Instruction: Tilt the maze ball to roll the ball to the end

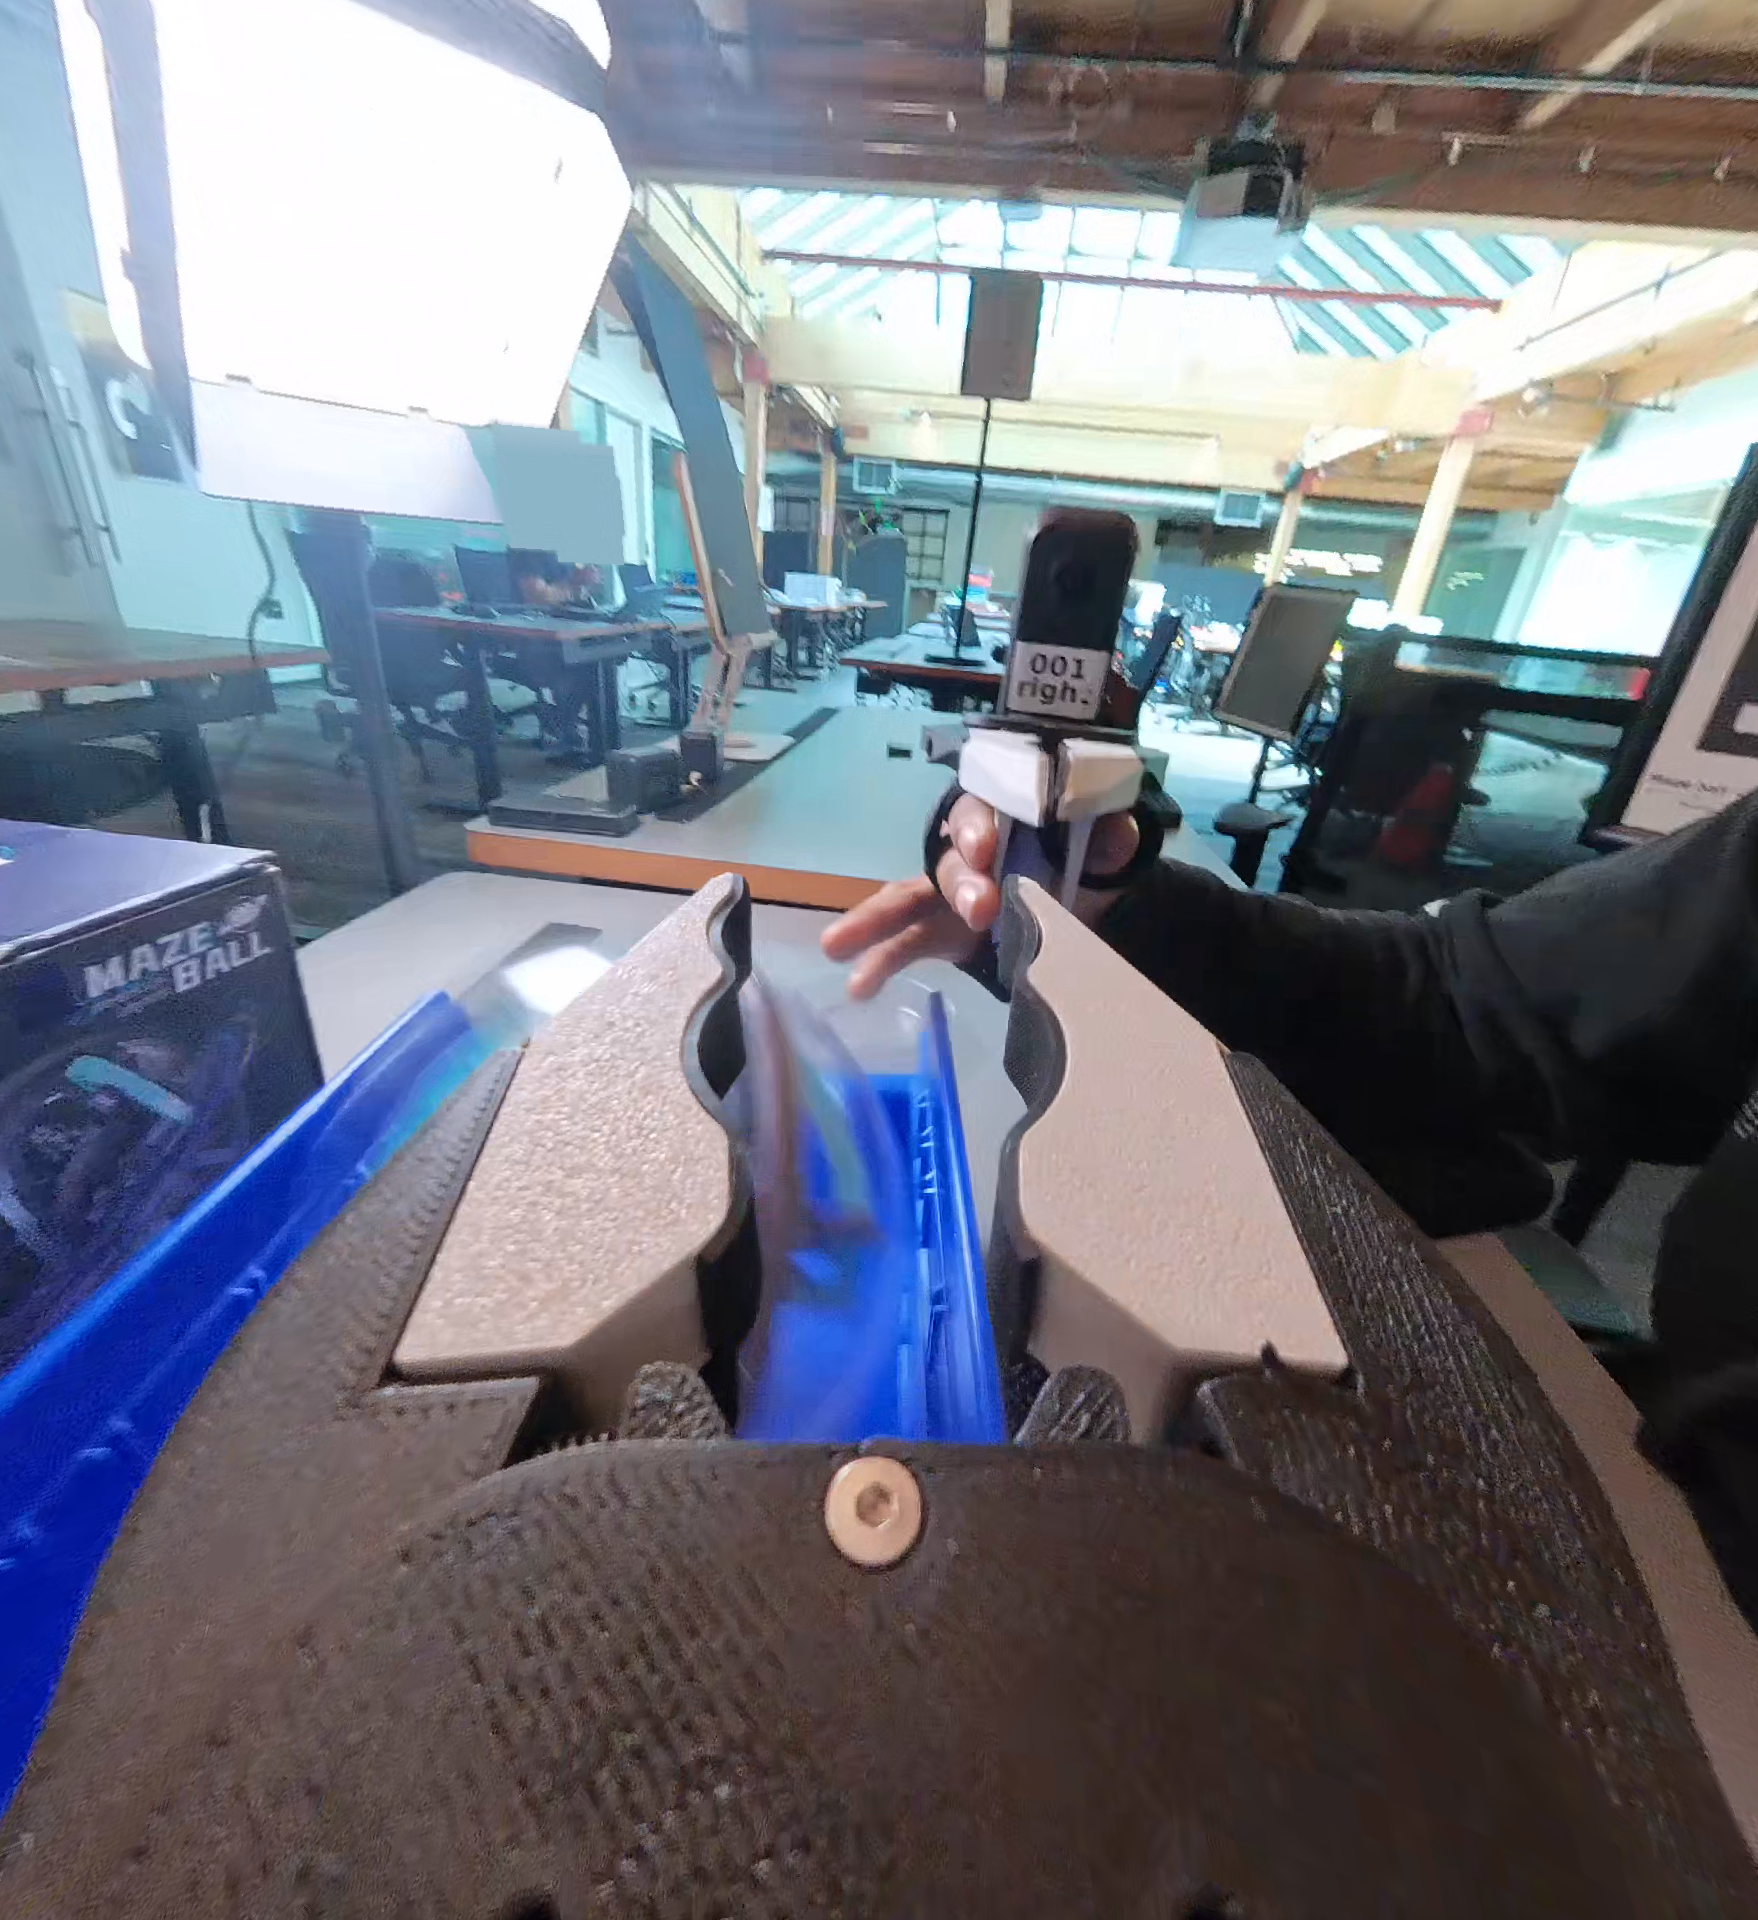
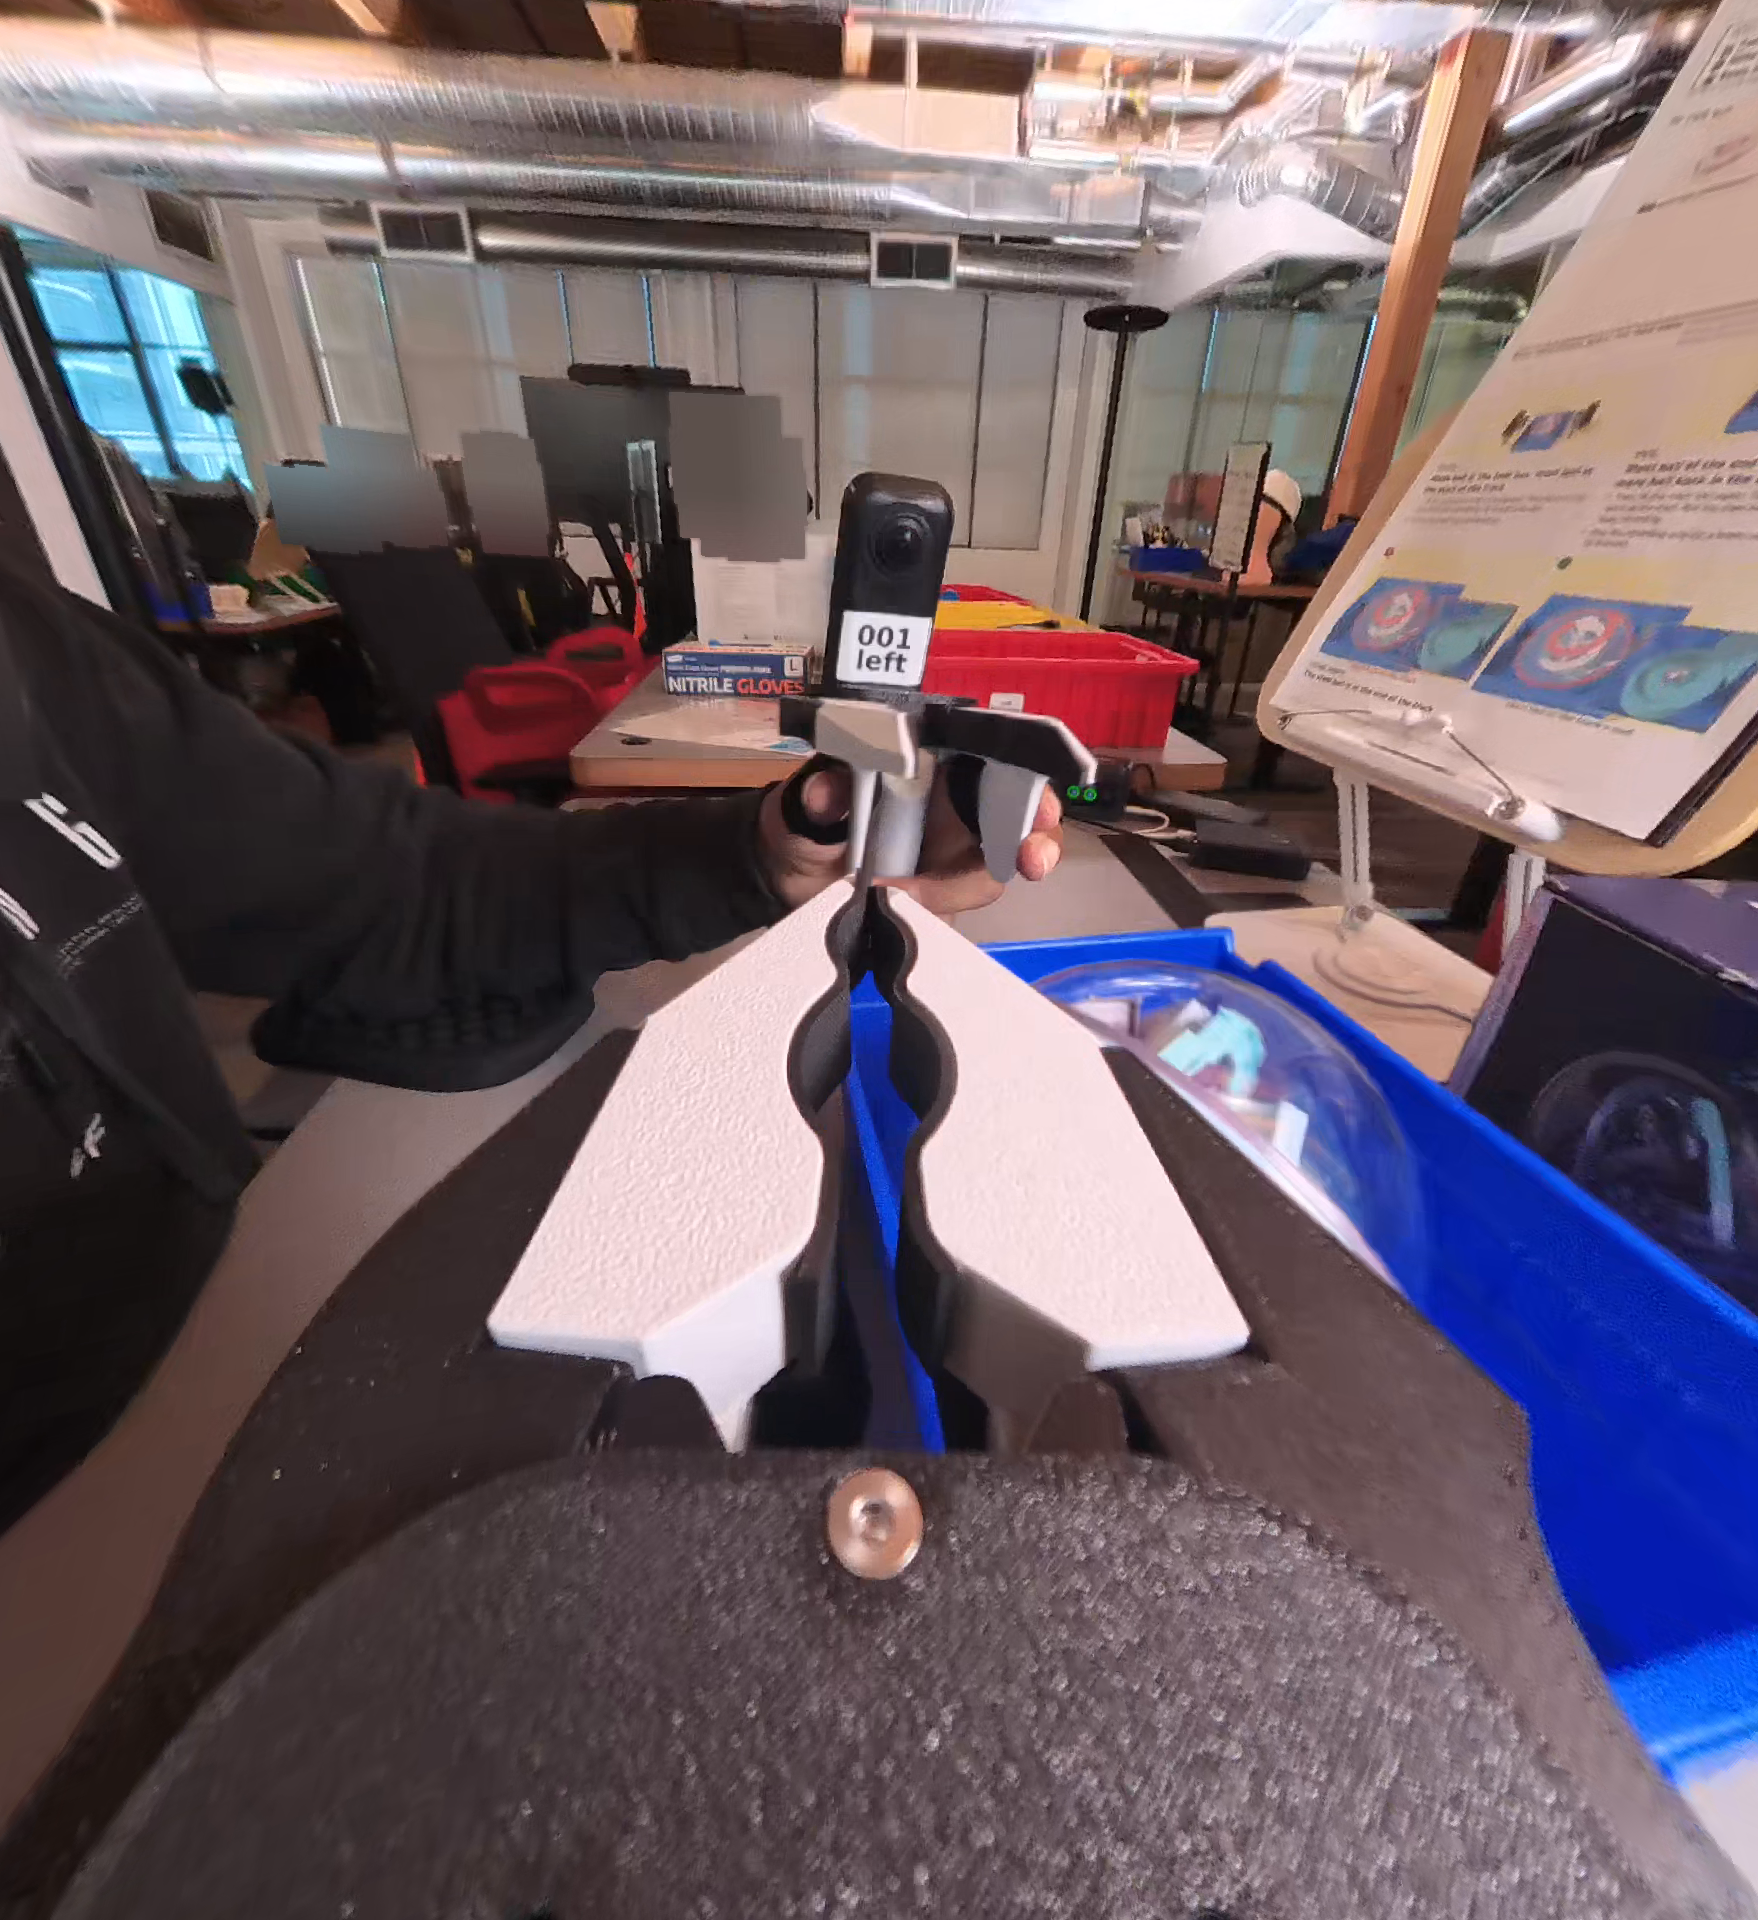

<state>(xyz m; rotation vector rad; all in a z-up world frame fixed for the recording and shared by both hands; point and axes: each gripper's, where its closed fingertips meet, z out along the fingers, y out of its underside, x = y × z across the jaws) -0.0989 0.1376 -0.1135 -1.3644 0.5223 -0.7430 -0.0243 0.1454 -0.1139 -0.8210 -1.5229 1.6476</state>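
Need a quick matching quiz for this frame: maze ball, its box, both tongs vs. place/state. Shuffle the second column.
Things:
1. clear domed plastic maze ball
2. dark printed cardboard box
3. right tongs
4. left tongs

Place or state:
A. spread apart
B. inside the blue plastic bin
C. outside the bin, next to it
D. closed on the bin's wall

Pairs: 1-B, 2-C, 3-D, 4-A
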